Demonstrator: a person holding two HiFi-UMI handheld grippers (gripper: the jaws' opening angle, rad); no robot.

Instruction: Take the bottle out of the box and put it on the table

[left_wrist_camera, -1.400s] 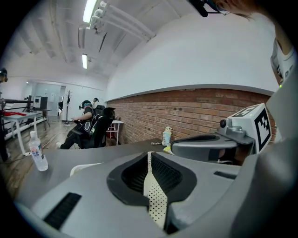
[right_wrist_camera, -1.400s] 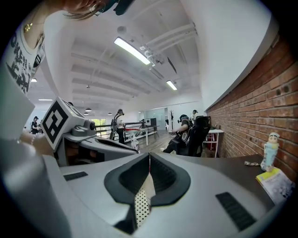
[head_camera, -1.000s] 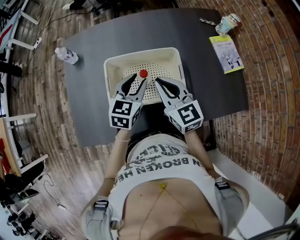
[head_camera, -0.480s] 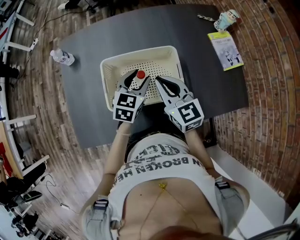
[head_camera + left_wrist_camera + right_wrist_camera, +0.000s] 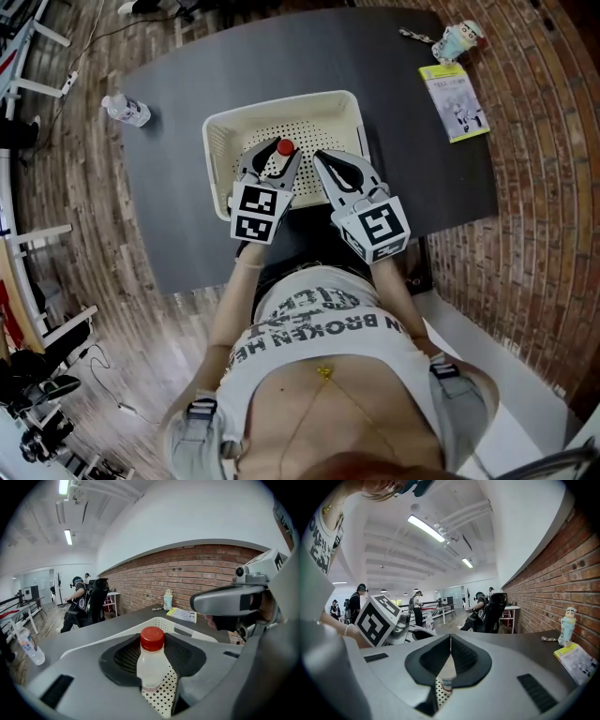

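The bottle (image 5: 151, 660) stands upright in the white box (image 5: 217, 141) near the counter's (image 5: 412, 122) front edge, red cap up and long axis vertical. The left gripper (image 5: 276, 154) straddles it, its spread jaws just closing in, not visibly pressing. The right gripper (image 5: 450, 640) is pressed together beside it, empty.

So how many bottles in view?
2: the red-capped bottle stands in the basket; a clear bottle sits on the floor left of the table. The figurine at the table's far corner could be a third.

Bottle (image 5: 285, 148) upright in box (image 5: 281, 101) on table (image 5: 187, 216), booklet (image 5: 454, 103) well to its right
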